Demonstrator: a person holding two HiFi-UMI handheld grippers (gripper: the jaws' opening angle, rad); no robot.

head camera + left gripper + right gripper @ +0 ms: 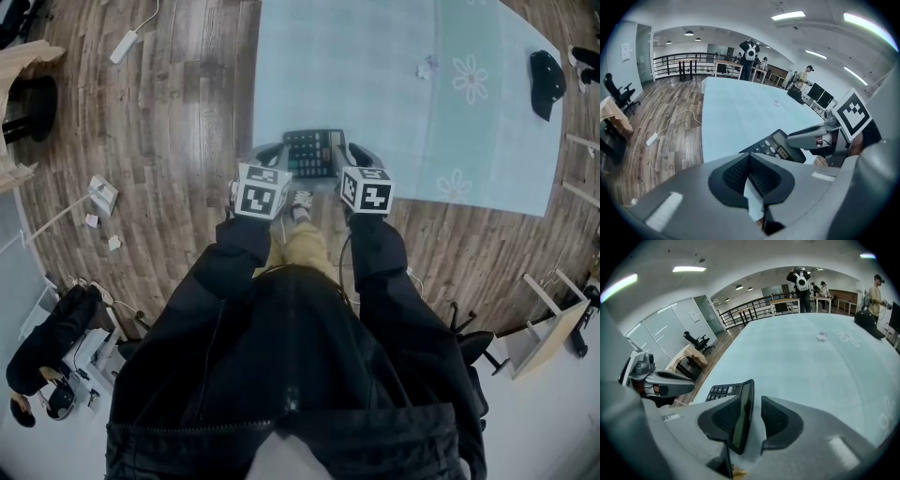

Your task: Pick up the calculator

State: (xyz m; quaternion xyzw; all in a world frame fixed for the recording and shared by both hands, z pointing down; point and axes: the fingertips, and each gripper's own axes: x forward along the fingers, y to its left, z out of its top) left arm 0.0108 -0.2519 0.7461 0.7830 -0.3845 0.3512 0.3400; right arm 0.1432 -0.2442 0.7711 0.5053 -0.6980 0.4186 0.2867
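Observation:
A dark calculator (312,153) lies at the near edge of the pale blue table (375,75), between my two grippers. My right gripper (357,152) is at its right end. In the right gripper view the calculator (742,414) stands edge-on between the jaws of the right gripper (754,401), against the left pad, with a clear gap to the right pad (774,417). My left gripper (270,151) sits at the calculator's left end. In its own view the left gripper (750,157) has its pads meeting at the tips, and the calculator's keys (777,146) show just beyond them.
A black mouse-shaped object (546,80) and a small scrap (427,67) lie farther out on the table. A white power strip (124,45) and papers (101,194) are on the wood floor at left. People stand by desks beyond the table's far end (750,51).

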